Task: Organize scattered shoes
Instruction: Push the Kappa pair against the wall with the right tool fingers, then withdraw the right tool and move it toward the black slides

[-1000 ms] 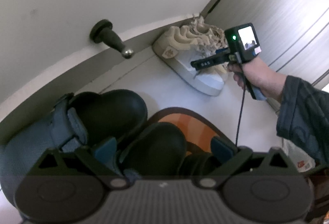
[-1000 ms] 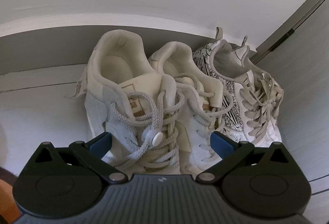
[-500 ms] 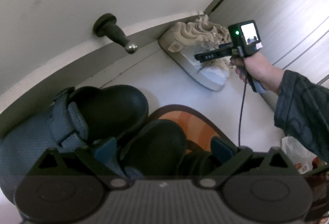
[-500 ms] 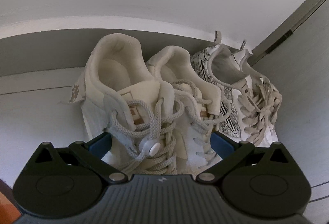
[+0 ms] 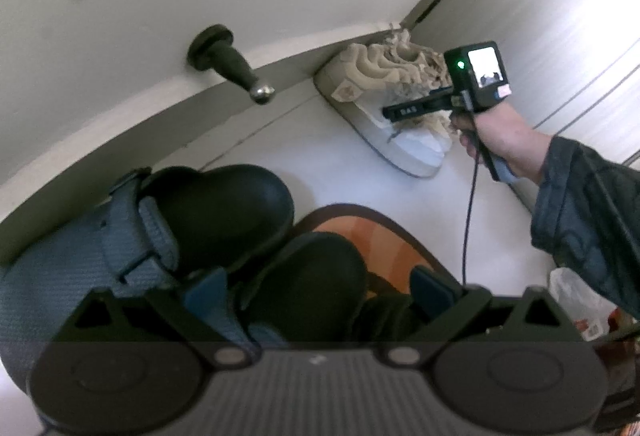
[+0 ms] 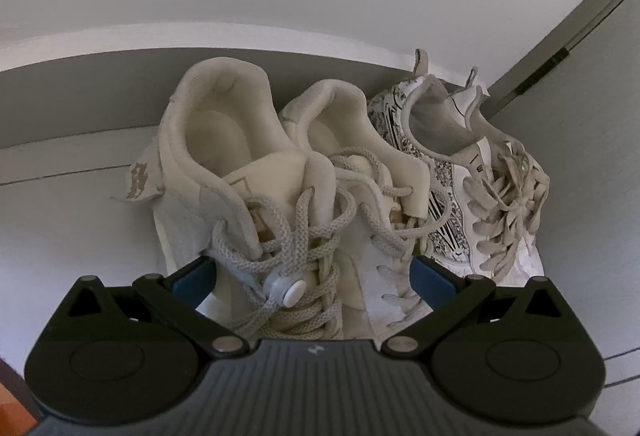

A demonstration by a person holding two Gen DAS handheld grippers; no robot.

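In the right wrist view, the right gripper (image 6: 312, 272) has its fingers spread wide apart around the lower middle of the frame, straddling the laced fronts of two cream sneakers (image 6: 280, 172), which sit heels to the baseboard beside a patterned pair (image 6: 452, 172) at right. In the left wrist view, the left gripper (image 5: 320, 286) is likewise spread, a black clog (image 5: 316, 276) between its fingers.
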